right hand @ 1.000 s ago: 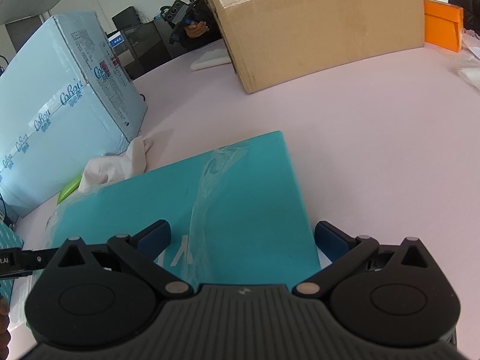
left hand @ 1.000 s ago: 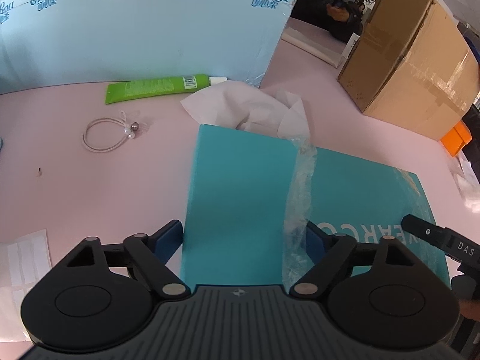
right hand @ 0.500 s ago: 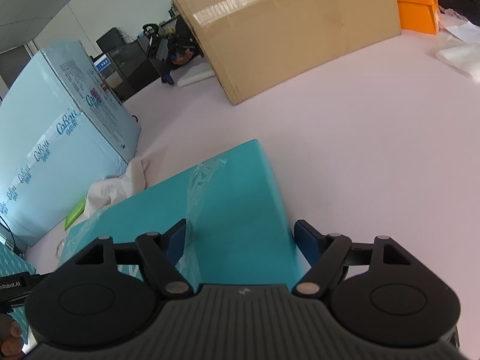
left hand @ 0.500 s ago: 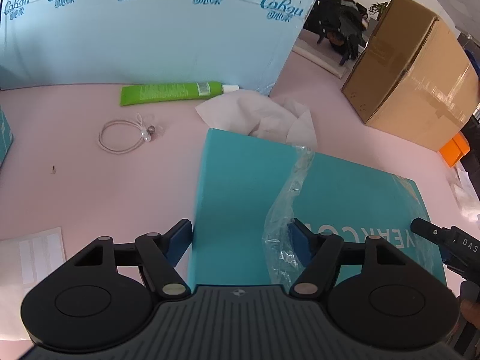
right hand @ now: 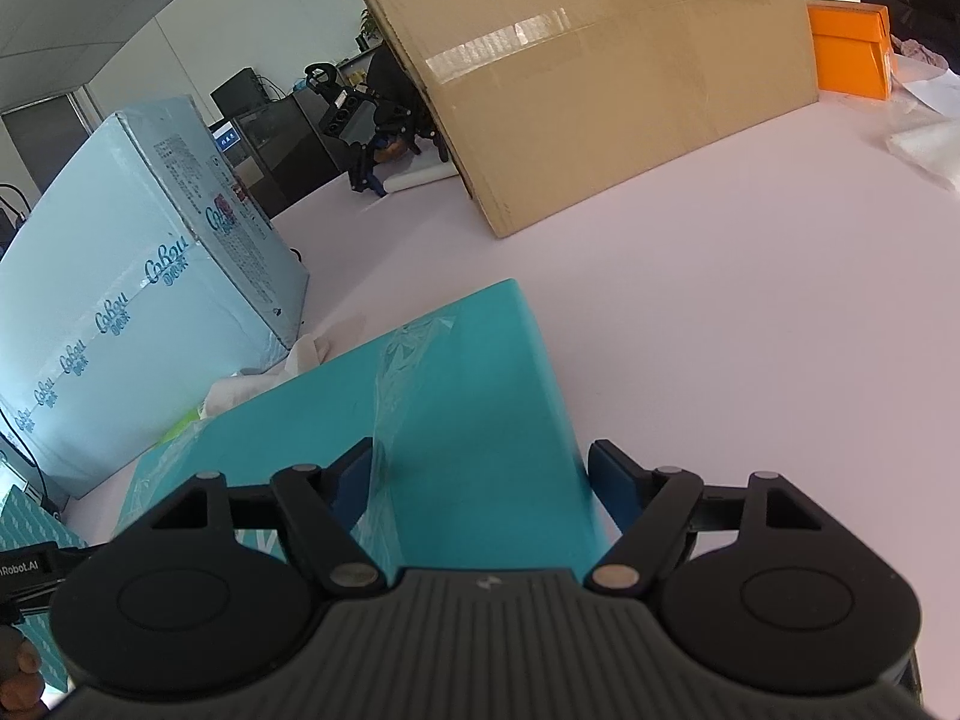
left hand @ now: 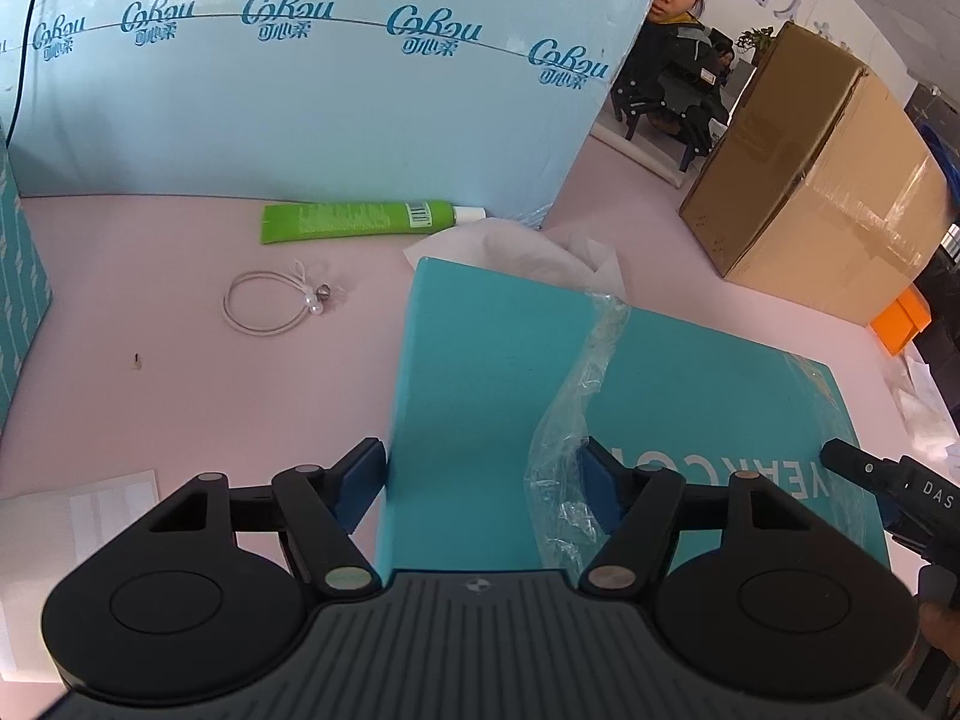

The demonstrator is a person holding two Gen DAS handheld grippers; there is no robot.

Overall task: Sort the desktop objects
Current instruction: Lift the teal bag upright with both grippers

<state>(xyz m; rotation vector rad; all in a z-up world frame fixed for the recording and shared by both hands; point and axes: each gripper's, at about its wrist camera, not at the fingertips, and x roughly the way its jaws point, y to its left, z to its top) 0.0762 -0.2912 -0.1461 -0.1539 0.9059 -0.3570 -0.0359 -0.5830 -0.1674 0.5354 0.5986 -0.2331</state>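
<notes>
Both released grippers, left (left hand: 480,480) and right (right hand: 480,480), straddle a flat teal box (left hand: 498,396); green tube (left hand: 354,221) and white hair-tie (left hand: 270,306) lie unsorted.

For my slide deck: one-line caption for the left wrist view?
Left gripper with open jaws straddling a teal box, near a green tube and hair tie.

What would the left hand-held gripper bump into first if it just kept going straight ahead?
Probably nothing new: the left hand-held gripper already straddles the teal box. Beyond the box lie crumpled white tissue and the big light-blue carton, though depth is unclear.
</notes>
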